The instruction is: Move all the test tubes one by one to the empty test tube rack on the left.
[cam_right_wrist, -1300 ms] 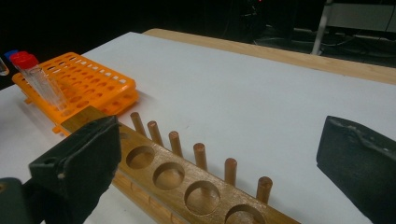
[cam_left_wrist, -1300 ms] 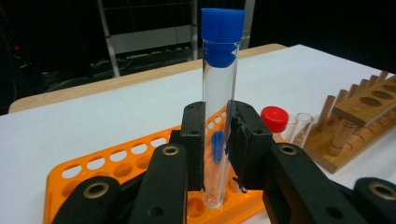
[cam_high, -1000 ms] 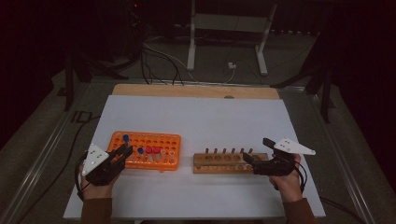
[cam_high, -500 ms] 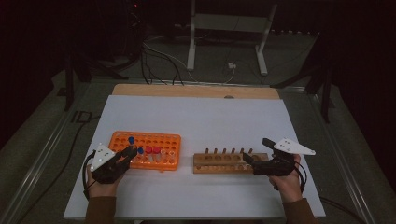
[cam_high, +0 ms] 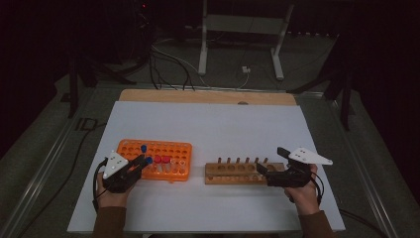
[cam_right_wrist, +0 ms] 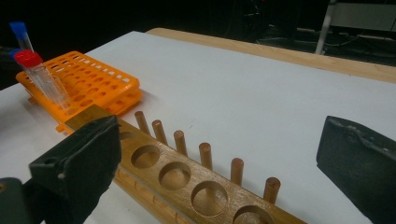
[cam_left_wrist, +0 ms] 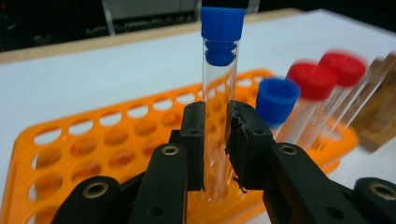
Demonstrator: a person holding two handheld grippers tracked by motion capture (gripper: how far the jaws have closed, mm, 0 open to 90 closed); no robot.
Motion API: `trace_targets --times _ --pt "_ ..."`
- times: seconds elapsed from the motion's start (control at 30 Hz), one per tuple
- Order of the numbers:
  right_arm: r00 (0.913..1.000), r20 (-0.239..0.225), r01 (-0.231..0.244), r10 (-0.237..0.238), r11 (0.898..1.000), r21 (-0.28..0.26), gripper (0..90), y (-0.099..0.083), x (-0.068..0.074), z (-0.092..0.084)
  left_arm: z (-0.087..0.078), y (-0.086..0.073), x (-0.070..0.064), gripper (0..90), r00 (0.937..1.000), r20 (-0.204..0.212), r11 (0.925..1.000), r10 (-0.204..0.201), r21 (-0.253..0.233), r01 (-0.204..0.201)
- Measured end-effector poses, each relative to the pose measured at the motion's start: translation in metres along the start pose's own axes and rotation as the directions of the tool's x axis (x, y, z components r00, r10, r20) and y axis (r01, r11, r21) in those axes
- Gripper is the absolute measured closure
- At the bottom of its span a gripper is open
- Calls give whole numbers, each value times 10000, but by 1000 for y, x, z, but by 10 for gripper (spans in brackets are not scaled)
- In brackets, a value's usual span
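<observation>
High view: orange rack [cam_high: 171, 148] sits left on the white table [cam_high: 223, 124] with a few capped tubes near its front middle; wooden rack [cam_high: 237, 173] to its right has empty holes and a row of pegs. Left gripper view: left gripper [cam_left_wrist: 217, 140] clamps a clear tube [cam_left_wrist: 217, 116] with a blue cap, upright over the orange rack's near edge, with one blue-capped and two red-capped tubes standing just right. Right gripper view: right gripper [cam_right_wrist: 219, 163] is wide open, straddling the wooden rack's end, holding nothing.

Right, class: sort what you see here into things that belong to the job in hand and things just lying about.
Part of the job:
- blue-capped tube, clamped in the left gripper
- orange rack
- wooden rack, with the right gripper open around its end

Lying about:
- metal stand
- floor cables
</observation>
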State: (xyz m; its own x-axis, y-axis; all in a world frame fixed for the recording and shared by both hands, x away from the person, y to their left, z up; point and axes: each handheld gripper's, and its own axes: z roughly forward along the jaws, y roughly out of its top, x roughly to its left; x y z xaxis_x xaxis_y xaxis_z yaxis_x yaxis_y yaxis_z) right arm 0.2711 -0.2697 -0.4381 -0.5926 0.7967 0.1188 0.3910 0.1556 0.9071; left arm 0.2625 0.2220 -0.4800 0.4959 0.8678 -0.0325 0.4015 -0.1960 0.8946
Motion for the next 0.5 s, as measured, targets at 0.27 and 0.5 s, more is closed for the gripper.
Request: trace_targets --times 0.27,0.5 --pt "10000 16 -1 1 10000 -24 3 0 -2 -3 1 -6 -4 769 9995 -18 9946 325 982 -322" --pt "10000 6 22 -22 10000 14 3 -1 -2 -4 3 -8 -4 772 9989 -15 9898 468 1351 -462"
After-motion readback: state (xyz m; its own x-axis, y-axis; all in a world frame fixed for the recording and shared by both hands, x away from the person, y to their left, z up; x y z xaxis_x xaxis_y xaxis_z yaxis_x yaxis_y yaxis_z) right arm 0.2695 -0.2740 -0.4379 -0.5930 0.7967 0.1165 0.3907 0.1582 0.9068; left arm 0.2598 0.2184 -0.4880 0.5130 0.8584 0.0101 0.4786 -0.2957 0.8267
